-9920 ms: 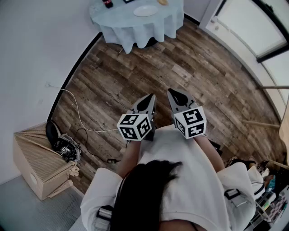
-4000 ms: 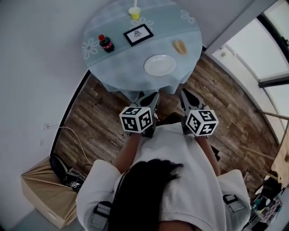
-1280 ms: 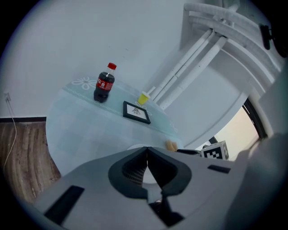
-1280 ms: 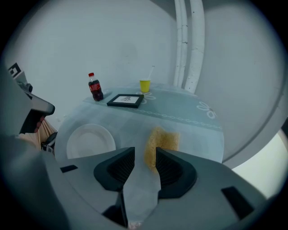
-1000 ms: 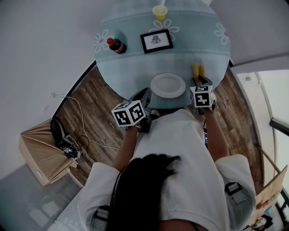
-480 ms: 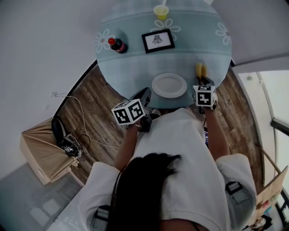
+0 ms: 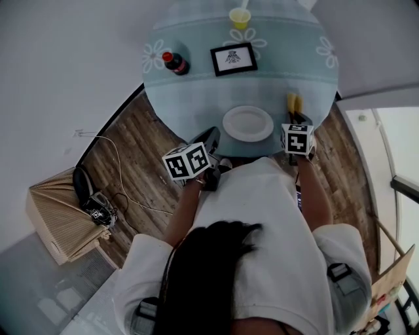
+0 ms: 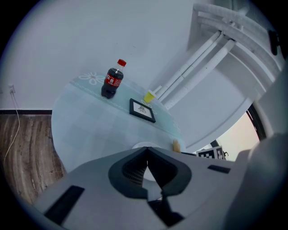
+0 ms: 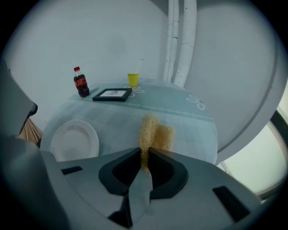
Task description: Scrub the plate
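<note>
Round blue-clothed worktop carried the plate, left of the right gripper, whose jaws had just been closing onto a yellow sponge. Left gripper was clenched, empty. Bottle label illegible.

1. My left gripper hangs over the near edge of the round desk with its pale blue daisy cloth, just left of the round white plate.
2. My right gripper has just been closing its jaws on the near end of the yellow sponge, right of the plate.
3. Farther back stand a red-capped cola bottle, a black-framed picture and a yellow cup.
</note>
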A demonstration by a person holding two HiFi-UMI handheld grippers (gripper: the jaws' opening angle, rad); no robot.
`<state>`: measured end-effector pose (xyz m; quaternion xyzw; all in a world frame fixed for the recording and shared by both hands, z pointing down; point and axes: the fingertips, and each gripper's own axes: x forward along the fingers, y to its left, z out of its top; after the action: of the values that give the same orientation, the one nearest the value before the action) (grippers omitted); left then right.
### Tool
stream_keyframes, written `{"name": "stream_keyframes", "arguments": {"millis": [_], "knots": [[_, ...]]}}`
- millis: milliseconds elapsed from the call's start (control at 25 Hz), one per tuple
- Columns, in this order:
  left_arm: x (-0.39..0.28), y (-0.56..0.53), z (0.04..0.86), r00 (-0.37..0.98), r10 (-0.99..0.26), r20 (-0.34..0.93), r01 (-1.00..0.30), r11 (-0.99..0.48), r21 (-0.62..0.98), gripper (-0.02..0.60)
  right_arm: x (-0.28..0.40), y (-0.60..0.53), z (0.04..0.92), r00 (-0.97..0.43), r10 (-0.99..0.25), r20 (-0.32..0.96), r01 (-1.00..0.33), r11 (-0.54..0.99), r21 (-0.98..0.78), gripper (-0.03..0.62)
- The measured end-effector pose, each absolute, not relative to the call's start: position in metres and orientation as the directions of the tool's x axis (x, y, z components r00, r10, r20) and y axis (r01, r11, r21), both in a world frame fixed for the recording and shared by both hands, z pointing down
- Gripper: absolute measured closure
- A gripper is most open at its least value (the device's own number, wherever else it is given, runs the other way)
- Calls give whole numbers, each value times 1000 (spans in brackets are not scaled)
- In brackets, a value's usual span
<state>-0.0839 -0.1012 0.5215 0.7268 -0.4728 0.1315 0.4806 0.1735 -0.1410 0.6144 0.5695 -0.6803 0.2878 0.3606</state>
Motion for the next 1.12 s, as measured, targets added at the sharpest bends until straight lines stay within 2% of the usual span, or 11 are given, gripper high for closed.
{"name": "stream_keyframes", "arguments": {"millis": [320, 760, 800, 880, 1120], "knots": [[-85, -98, 522, 530, -564, 634, -804, -96, 587, 572, 183, -145, 587, -91, -648, 757, -990, 141, 2, 534], [-80, -104, 551, 561, -469, 682, -801, -100, 591, 568, 156, -136, 542, -198, -720, 665, -972, 232, -39, 534], [-79, -106, 553, 565, -465, 681, -800, -108, 590, 559, 155, -134, 542, -199, -720, 665, -971, 236, -35, 534], [-76, -109, 556, 588, -439, 680, -789, -125, 602, 463, 152, -131, 540, -200, -722, 662, -970, 241, -30, 534], [-76, -111, 575, 603, -377, 703, -783, -107, 613, 454, 150, -121, 536, -191, -730, 656, -976, 215, -44, 534]]}}
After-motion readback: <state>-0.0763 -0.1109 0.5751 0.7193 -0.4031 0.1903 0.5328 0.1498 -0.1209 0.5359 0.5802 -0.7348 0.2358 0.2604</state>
